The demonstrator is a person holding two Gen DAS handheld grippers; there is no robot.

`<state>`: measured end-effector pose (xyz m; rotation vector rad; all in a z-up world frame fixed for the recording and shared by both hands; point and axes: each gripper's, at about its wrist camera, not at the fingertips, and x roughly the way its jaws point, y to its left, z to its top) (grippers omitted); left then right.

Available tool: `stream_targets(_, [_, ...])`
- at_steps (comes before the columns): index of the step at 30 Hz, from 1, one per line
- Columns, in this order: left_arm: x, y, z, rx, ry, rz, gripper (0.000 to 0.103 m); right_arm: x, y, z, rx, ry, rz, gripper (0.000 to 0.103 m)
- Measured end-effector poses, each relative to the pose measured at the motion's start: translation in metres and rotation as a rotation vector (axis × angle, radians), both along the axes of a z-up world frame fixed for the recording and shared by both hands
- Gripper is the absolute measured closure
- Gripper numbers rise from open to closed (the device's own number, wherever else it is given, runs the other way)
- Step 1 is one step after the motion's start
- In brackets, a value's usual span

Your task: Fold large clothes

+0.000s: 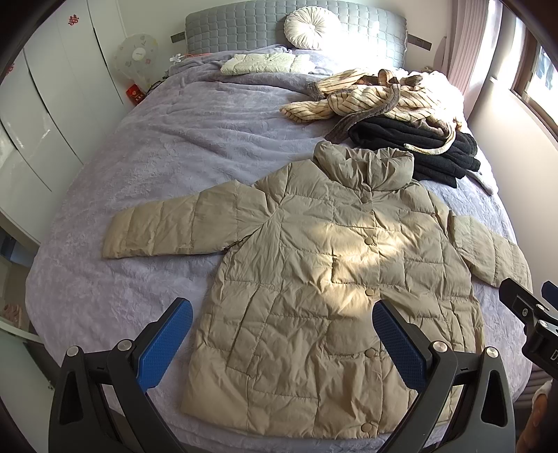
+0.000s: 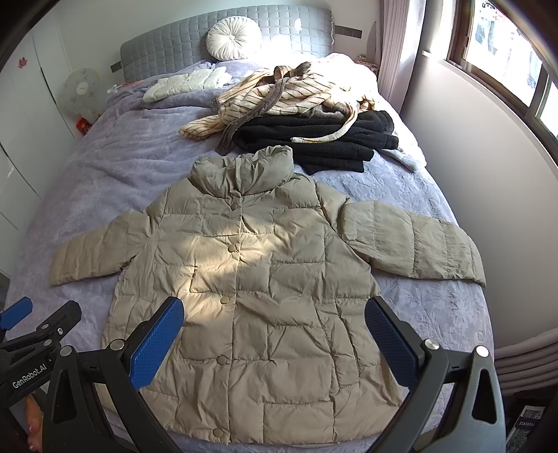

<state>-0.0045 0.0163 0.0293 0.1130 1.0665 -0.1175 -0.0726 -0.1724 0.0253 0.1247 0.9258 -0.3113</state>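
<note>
A beige quilted puffer jacket [image 1: 314, 271] [image 2: 258, 296] lies flat and buttoned on the lilac bed cover [image 1: 157, 167] [image 2: 115, 163], collar away from me, both sleeves spread out sideways. My left gripper [image 1: 282, 313] hovers open above the jacket's lower left part, blue pads wide apart, nothing between them. My right gripper [image 2: 273, 312] hovers open over the jacket's lower middle, also holding nothing. Each gripper shows at the edge of the other's view: the right gripper [image 1: 530, 313], the left gripper [image 2: 31, 324].
Behind the collar sit a folded black garment [image 1: 418, 146] [image 2: 321, 139] and a crumpled striped robe [image 1: 376, 97] [image 2: 279, 94]. A folded white garment [image 1: 265, 62] and round cushion [image 1: 310, 28] lie by the grey headboard. White wardrobes stand left, window and wall right.
</note>
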Motion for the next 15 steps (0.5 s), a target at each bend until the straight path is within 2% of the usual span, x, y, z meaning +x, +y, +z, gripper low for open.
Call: stream_targets(15, [0.0013,-0.0009,0.0013,-0.001,0.001,0.000,0.000,-0.0053,0.0017,-0.0024,0.012,0.014,-0.003,0.000])
